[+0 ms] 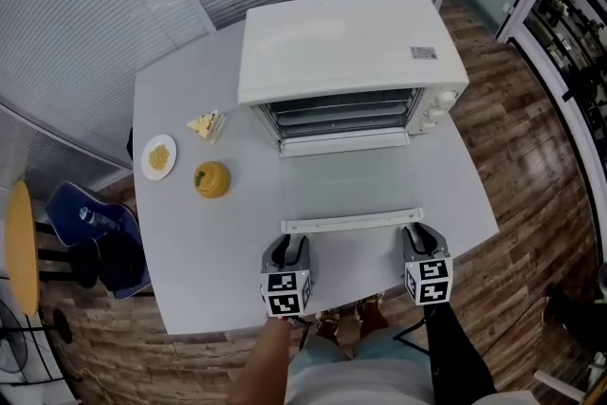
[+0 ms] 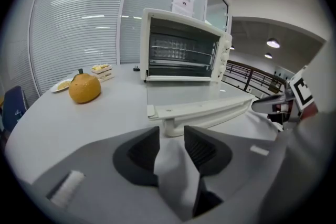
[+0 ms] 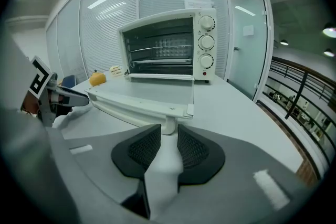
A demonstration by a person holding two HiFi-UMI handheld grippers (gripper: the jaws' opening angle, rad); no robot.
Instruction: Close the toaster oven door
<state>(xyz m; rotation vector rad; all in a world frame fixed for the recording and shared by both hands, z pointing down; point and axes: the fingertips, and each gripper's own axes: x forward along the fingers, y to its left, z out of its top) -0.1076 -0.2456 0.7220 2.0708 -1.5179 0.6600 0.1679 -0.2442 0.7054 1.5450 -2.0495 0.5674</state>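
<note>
A white toaster oven (image 1: pixel 351 43) stands at the back of the grey table (image 1: pixel 190 242), its glass door (image 1: pixel 351 180) lying open and flat toward me. The door's white handle bar (image 1: pixel 351 222) runs along its near edge. My left gripper (image 1: pixel 287 247) sits at the bar's left end. In the left gripper view its jaws (image 2: pixel 171 136) stand open, with the handle's post (image 2: pixel 176 126) just ahead of the tips and untouched. My right gripper (image 1: pixel 422 237) is at the bar's right end. In the right gripper view its pads (image 3: pixel 168 134) close on the handle's right post (image 3: pixel 168 124).
An orange (image 1: pixel 211 179), a small plate of food (image 1: pixel 159 156) and a slice of cake (image 1: pixel 205 124) lie on the table left of the oven. A blue chair (image 1: pixel 90 223) stands beyond the table's left edge. Glass walls with blinds are behind.
</note>
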